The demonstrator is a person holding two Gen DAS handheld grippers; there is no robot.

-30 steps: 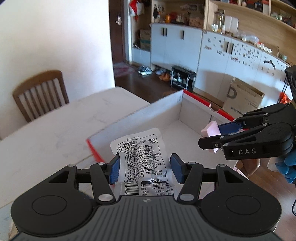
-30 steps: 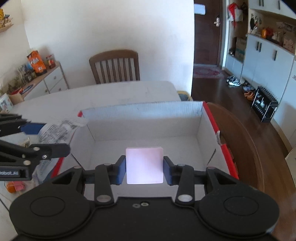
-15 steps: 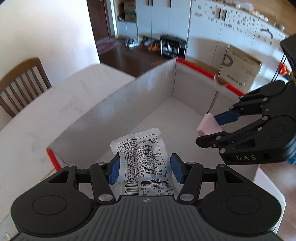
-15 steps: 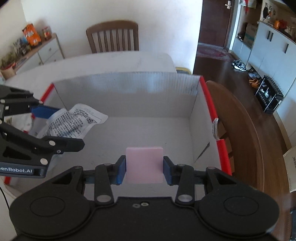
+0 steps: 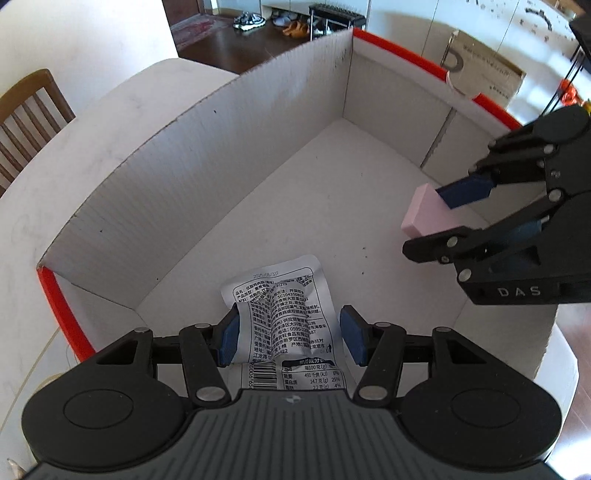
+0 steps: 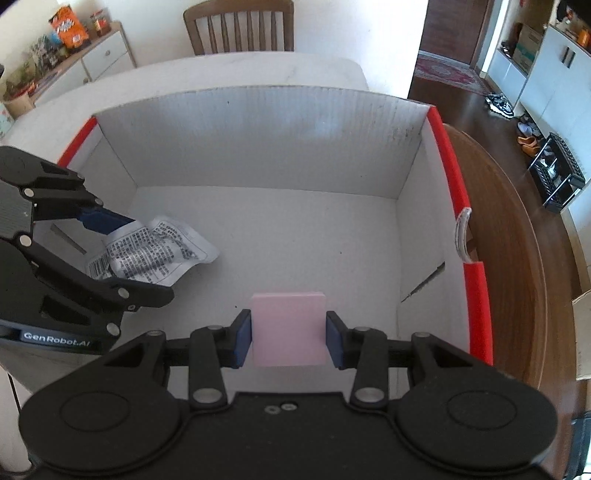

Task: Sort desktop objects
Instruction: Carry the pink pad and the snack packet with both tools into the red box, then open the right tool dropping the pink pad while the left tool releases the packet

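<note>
Left gripper [image 5: 290,334]: it held a crinkled silver snack packet [image 5: 284,317] between its blue pads, over the near left part of the box floor.
Right gripper [image 6: 289,338]: its pads were pressed on both sides of a flat pink block [image 6: 289,328], low over the near middle of the floor.
Box [image 6: 258,136]: a white cardboard box with red outer edges stood on the pale table [image 5: 92,122]; both grippers reached inside it.
Inside the box: the floor showed only small dark specks; I could not tell if the packet or the block touched it.
Between the grippers: packet and block were well apart, with free floor between them.
Open room: the far half of the floor and the far corners were free.
Edges: the tall far wall stood ahead; the right wall was near the block and had a slit.
Around: a wooden chair [image 6: 240,26] stood behind the table, a round wooden surface [image 6: 509,240] just beside the red right edge, and a low cabinet with snacks [image 6: 74,48] at far left.
</note>
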